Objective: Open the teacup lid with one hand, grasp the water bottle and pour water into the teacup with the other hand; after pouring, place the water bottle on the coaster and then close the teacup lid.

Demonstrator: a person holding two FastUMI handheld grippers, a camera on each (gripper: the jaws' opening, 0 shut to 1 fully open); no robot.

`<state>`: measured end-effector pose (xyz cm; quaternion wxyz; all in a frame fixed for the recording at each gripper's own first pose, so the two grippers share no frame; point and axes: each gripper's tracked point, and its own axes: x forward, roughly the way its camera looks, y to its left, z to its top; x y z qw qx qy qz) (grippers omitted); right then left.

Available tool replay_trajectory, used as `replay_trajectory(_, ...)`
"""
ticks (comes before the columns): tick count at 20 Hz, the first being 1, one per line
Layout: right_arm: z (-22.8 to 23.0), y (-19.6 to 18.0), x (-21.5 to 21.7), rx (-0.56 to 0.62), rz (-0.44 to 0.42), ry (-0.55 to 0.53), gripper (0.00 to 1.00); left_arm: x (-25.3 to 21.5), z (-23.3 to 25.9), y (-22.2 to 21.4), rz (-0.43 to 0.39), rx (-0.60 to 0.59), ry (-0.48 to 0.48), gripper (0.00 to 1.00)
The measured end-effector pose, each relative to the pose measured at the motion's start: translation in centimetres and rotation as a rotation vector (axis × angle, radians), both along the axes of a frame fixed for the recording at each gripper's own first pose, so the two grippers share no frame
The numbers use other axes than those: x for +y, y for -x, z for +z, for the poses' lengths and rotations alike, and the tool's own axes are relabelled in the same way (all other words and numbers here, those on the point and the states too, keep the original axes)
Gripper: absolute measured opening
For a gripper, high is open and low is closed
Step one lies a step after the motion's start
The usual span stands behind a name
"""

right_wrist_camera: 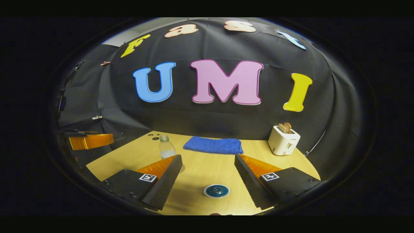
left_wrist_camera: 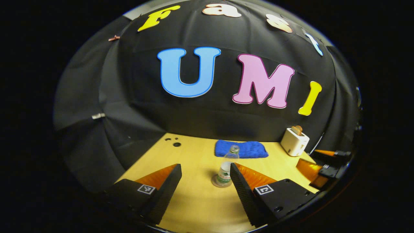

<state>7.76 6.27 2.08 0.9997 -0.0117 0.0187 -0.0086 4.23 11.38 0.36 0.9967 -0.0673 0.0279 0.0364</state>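
Teacup lid, round, glossy blue with a small central knob (right_wrist_camera: 216,191): logged at lower centre of the right gripper view, lying low on the pale wooden table (right_wrist_camera: 207,168), between and slightly ahead of my right gripper (right_wrist_camera: 207,176), whose fingers stood wide apart on nothing. I could not tell whether the cup body sat beneath it.

Water bottle, clear plastic, uncapped, green-and-white label (left_wrist_camera: 226,168): logged at centre of the left gripper view, upright on what looked like a round clear coaster (left_wrist_camera: 221,183), just beside the right-hand finger of my left gripper (left_wrist_camera: 205,176), also spread and empty.

Risks, as I judged them: the bottle stood off the mid-line between the fingers, so closing from there could knock it over and spill through the open neck; the lid's knob was small and a shallow pinch could slip.

Surroundings: folded blue cloth (left_wrist_camera: 242,149) behind the bottle; white toaster holding bread (right_wrist_camera: 284,139) at mid right. Both stood well apart from the work.
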Motion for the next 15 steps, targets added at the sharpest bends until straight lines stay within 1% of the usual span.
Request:
replay_trajectory(2, 1.4, 1.0, -0.3, -0.022, -0.005, 0.021, 0.98, -1.1, 0.7, 2.0, -0.007, -0.016, 0.014, 0.96)
replay_trajectory(4, 1.6, 2.2, -0.6, -0.019, -0.005, 0.013, 0.98, -1.4, 0.4, 3.5, -0.006, -0.014, 0.022, 0.96)
replay_trajectory(6, 1.0, 3.2, -0.7, 0.003, -0.009, -0.020, 0.98, -1.7, 0.2, 4.5, -0.008, -0.017, 0.035, 0.96)
replay_trajectory(8, -0.6, 3.6, -0.6, 0.057, -0.011, -0.068, 0.98, -2.0, 0.1, 4.8, -0.021, -0.016, 0.029, 0.95)
replay_trajectory(10, -2.3, 3.6, 0.5, 0.134, 0.014, -0.102, 0.98, -1.3, 0.7, 5.0, -0.007, -0.019, 0.004, 0.95)
replay_trajectory(11, -2.4, 3.4, 1.1, 0.154, 0.028, -0.104, 0.98, -1.5, 1.0, 5.3, -0.015, -0.025, 0.004, 0.96)
replay_trajectory(15, -0.5, 3.5, 4.1, 0.117, 0.096, -0.057, 0.98, -2.3, 0.6, 6.4, -0.054, -0.035, -0.013, 0.96)
